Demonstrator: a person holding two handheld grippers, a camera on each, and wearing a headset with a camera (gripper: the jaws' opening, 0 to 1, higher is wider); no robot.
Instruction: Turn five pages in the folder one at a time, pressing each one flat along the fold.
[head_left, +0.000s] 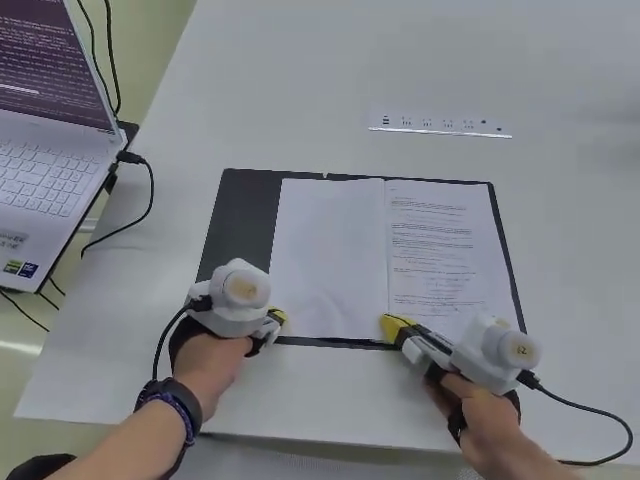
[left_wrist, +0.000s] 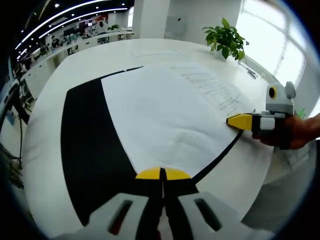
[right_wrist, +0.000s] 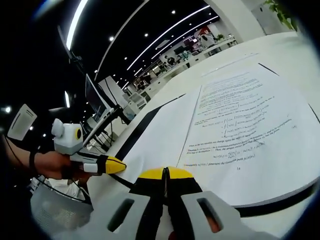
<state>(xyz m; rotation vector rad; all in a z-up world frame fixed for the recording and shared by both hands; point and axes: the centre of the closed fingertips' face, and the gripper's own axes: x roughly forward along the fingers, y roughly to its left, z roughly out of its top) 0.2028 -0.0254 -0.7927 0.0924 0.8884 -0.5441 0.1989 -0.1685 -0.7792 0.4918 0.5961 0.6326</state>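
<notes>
White workbench (head_left: 300, 90), open folder (head_left: 240, 225) holding pages (head_left: 330, 250), left gripper (head_left: 277, 318) and right gripper (head_left: 388, 324) closed

Left tool (head_left: 275, 320) at 7 o'clock in the head view, jaws pressed together, yellow tips aimed toward 3 o'clock. Right tool (head_left: 388, 325) at 5 o'clock, jaws likewise closed, tips aimed toward 10 o'clock. Well apart, tips facing inward.
</notes>
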